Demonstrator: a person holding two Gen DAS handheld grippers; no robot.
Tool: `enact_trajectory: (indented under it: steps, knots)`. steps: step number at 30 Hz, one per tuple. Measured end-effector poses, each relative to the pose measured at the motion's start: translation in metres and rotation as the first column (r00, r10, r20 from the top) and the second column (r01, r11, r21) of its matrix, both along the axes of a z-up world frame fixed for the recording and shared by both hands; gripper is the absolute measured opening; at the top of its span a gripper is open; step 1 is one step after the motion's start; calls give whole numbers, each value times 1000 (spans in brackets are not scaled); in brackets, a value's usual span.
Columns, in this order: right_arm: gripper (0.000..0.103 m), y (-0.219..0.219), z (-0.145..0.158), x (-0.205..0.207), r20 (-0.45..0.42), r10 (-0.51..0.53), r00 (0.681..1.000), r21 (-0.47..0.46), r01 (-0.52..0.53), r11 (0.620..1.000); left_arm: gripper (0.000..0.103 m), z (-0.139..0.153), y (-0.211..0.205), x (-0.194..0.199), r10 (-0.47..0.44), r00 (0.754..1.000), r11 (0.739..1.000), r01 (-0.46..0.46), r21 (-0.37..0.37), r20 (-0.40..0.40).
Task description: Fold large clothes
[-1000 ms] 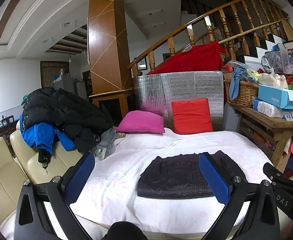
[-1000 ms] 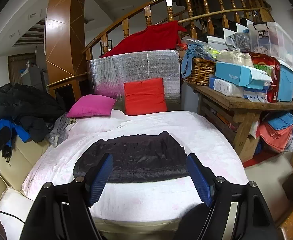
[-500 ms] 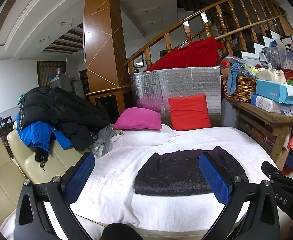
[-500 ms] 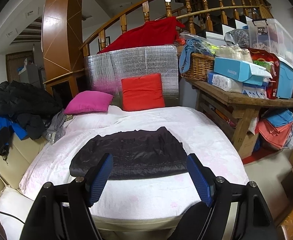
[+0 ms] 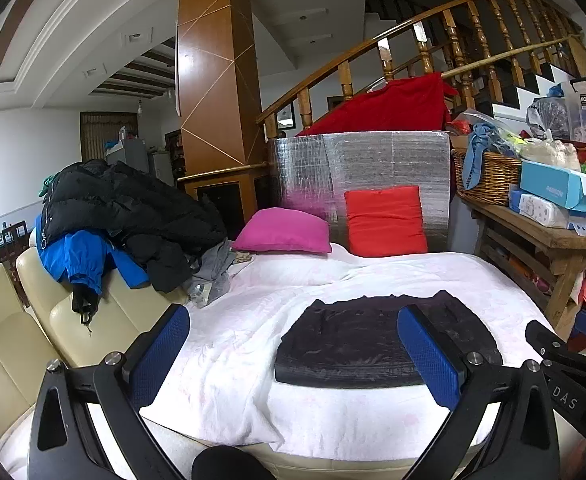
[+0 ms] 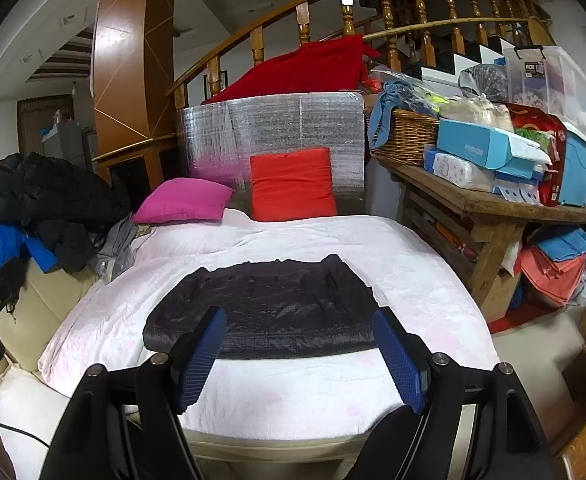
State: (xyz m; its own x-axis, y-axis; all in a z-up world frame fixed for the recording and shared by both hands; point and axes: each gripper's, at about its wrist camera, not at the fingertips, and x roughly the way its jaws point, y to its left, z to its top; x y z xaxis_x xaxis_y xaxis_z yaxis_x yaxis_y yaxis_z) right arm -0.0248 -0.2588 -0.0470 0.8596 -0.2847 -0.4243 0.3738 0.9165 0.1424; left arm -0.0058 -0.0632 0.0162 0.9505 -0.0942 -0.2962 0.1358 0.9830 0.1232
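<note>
A: Where's the garment [image 6: 265, 312]?

B: Flat on the white cover [image 6: 301, 392], already a neat dark rectangle, just ahead of both sets of fingers and touching neither.

A: And the grippers?

B: Left gripper [image 5: 299, 354] and right gripper [image 6: 303, 360] both spread wide, nothing between them.

A: So which step?

B: This fold looks finished. Next probably means fetching a coat from the pile [image 5: 125, 216], off beyond the left fingers.
</note>
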Motion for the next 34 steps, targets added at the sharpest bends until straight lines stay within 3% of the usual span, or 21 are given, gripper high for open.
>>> enact_trajectory:
  steps: [16, 27, 31, 34]
  knots:
    - [79, -3, 3, 40, -31, -1, 1000, -27, 0, 1000, 103, -15, 0, 35, 19, 999, 1000, -20, -10, -51]
    - [79, -5, -15, 90, -105, 16, 994, -20, -19, 1000, 103, -32, -7, 82, 23, 992, 1000, -22, 6, -122]
    - [79, -12, -22, 111, -129, 16, 992, -12, -18, 1000, 103, -36, -12, 99, 10, 994, 1000, -9, 4, -113]
    - [79, -25, -28, 131, -140, 13, 990, -20, -16, 1000, 103, -40, -9, 133, -14, 991, 1000, 11, -24, -131]
